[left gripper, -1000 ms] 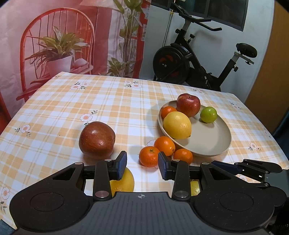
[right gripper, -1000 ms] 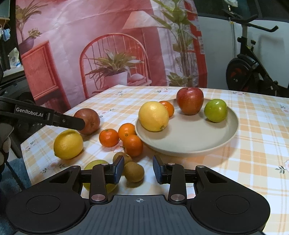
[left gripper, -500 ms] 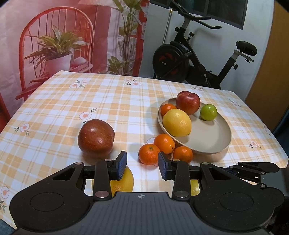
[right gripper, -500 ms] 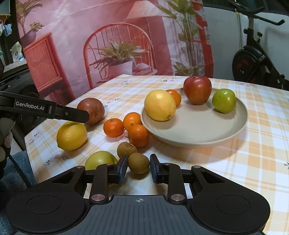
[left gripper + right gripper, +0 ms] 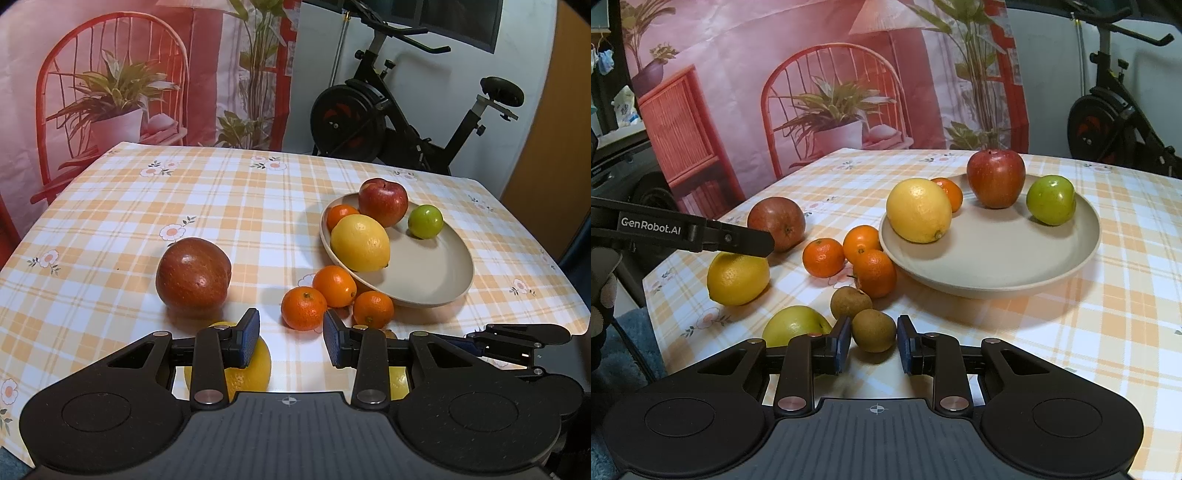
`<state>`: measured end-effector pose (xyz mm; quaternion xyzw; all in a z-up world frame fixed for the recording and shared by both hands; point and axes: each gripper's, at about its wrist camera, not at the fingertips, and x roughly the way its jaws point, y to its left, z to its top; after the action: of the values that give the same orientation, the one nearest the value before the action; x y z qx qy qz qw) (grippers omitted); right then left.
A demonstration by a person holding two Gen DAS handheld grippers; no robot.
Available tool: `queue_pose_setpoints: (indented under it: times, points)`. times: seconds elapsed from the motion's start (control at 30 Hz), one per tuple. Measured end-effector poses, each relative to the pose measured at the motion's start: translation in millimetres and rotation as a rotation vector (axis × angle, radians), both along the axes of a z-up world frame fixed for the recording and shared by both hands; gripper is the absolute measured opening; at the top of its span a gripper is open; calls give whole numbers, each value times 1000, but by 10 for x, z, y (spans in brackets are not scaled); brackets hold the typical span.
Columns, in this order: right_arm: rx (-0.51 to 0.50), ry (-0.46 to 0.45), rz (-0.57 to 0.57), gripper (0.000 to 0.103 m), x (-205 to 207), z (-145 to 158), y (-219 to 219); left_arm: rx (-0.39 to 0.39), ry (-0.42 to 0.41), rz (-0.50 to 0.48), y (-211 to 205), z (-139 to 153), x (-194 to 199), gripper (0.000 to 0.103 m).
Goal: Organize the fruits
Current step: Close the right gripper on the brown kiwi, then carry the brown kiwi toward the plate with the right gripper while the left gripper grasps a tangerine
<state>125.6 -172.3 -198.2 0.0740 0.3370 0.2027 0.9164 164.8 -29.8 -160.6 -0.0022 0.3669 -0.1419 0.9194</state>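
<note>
Comparing with a second ago, what is different on the right side?

– The right gripper point(image 5: 874, 332) has dropped nearer the table point(image 5: 221, 192). Its jaws stood wider then, with the kiwi point(image 5: 873, 338) ahead of them. Now both pads are pressed against that kiwi's sides, so it is clamped.

Is the kiwi off the cloth?

– I cannot tell. It sits low by the near edge, just in front of a second kiwi point(image 5: 850, 302), with a yellow-green fruit point(image 5: 792, 325) to its left.

And the left gripper point(image 5: 291, 332)?

– It looks unchanged: jaws apart, nothing between them, hovering over the cloth. A lemon point(image 5: 738, 278) lies under its left finger.

Has any other fruit moved?

– None that I can see. The three tangerines point(image 5: 823, 257) are bunched against the rim of the plate point(image 5: 1015, 273). The dark red apple point(image 5: 192, 273) stands alone on the cloth to their left. On the plate are a lemon point(image 5: 918, 210), a tangerine point(image 5: 951, 192), a red apple point(image 5: 995, 179) and a green fruit point(image 5: 1051, 199), as before.
</note>
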Motion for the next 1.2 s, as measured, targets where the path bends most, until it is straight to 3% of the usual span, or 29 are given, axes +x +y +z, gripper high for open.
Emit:
queue_pose_setpoints:
  times: [0.37, 0.5, 0.73, 1.2]
  points:
    - [22, -67, -44, 24, -72, 65, -94, 29, 1, -26, -51, -17, 26, 40]
    - [31, -91, -61, 25, -92, 97, -135, 37, 40, -65, -104, -54, 137, 40]
    - [46, -123, -106, 25, -118, 126, -211, 83, 30, -102, -181, -76, 308, 40]
    - [81, -134, -154, 25, -129, 116, -310, 140, 99, -162, -290, -245, 506, 41]
